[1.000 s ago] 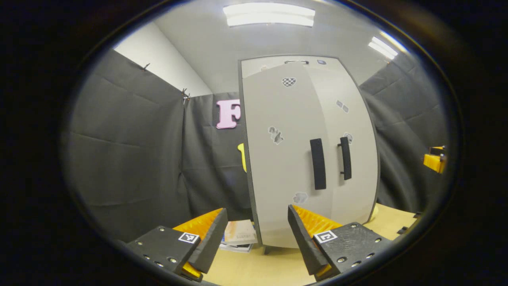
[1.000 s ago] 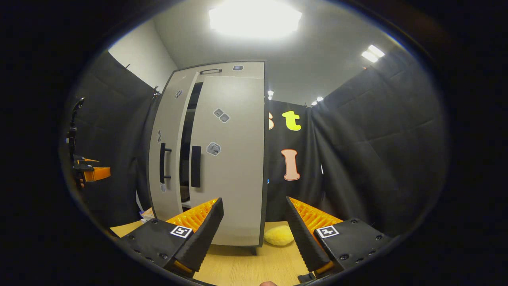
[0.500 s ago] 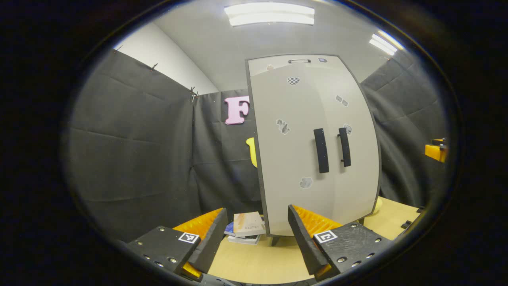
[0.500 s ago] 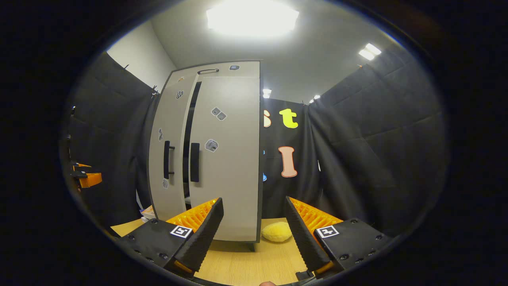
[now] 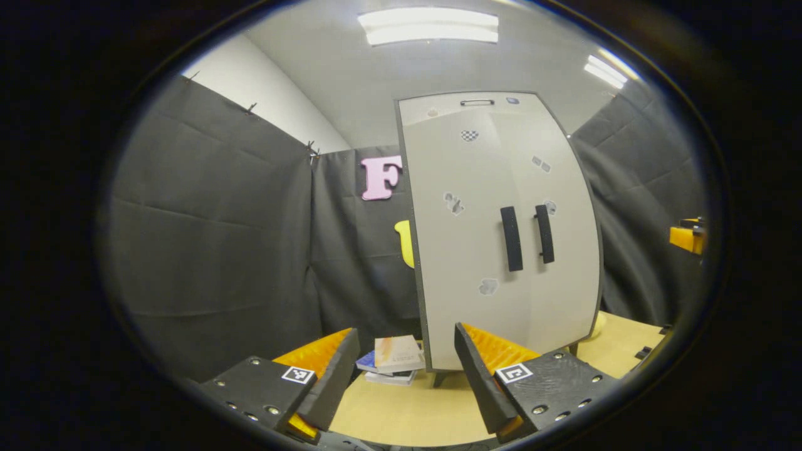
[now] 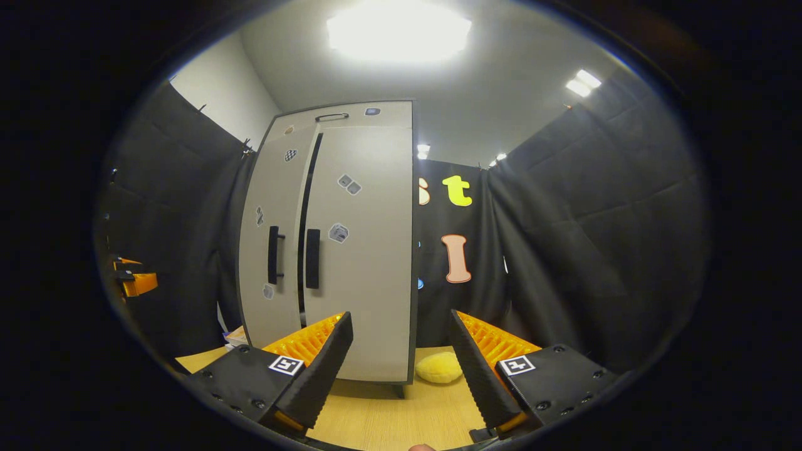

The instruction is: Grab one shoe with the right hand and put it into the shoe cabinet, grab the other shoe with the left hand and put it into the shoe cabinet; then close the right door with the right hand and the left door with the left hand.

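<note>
The tall grey shoe cabinet [image 5: 501,225] [image 6: 332,250] stands on the wooden table with both doors nearly flat against its front; a thin dark slit runs between them in the right gripper view. Its left door handle [image 5: 512,238] [image 6: 274,255] and right door handle [image 5: 544,233] [image 6: 312,258] are black vertical bars side by side. My left gripper [image 5: 406,376] is open and holds nothing, a short way back from the cabinet's lower left corner. My right gripper [image 6: 401,369] is open too, back from the cabinet's lower right corner. The shoes are hidden from me.
A small stack of books [image 5: 391,360] lies on the table [image 5: 407,413] left of the cabinet. A yellow plush lump [image 6: 440,368] sits at the cabinet's right foot. Black cloth walls close in on all sides. The other gripper [image 5: 687,238] [image 6: 135,282] shows at each view's edge.
Both grippers have drawn back from the cabinet, which looks smaller now. The gap between the doors has narrowed to a thin slit.
</note>
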Demonstrator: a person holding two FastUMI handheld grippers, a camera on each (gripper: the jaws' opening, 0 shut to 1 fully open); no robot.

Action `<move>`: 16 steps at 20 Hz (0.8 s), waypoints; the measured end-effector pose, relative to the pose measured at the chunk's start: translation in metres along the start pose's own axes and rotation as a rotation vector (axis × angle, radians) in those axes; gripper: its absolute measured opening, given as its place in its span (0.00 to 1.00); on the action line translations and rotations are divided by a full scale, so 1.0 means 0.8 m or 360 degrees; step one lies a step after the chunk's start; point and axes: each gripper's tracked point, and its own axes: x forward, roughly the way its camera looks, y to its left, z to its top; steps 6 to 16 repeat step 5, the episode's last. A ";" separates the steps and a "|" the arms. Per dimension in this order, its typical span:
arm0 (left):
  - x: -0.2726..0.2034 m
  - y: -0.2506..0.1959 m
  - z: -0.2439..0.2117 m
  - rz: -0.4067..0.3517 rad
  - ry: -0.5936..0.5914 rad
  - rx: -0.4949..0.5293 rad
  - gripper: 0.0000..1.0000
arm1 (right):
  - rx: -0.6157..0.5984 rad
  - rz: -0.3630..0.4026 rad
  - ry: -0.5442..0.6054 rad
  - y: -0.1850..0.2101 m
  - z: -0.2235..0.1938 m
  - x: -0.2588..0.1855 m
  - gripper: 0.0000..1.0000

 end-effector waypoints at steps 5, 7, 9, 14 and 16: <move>0.000 0.004 -0.005 0.0002 0.0011 -0.0013 0.88 | 0.0003 -0.0011 0.0013 -0.002 -0.005 0.002 0.97; 0.000 0.004 -0.005 0.0002 0.0011 -0.0013 0.88 | 0.0003 -0.0011 0.0013 -0.002 -0.005 0.002 0.97; 0.000 0.004 -0.005 0.0002 0.0011 -0.0013 0.88 | 0.0003 -0.0011 0.0013 -0.002 -0.005 0.002 0.97; 0.000 0.004 -0.005 0.0002 0.0011 -0.0013 0.88 | 0.0003 -0.0011 0.0013 -0.002 -0.005 0.002 0.97; 0.000 0.004 -0.005 0.0002 0.0011 -0.0013 0.88 | 0.0003 -0.0011 0.0013 -0.002 -0.005 0.002 0.97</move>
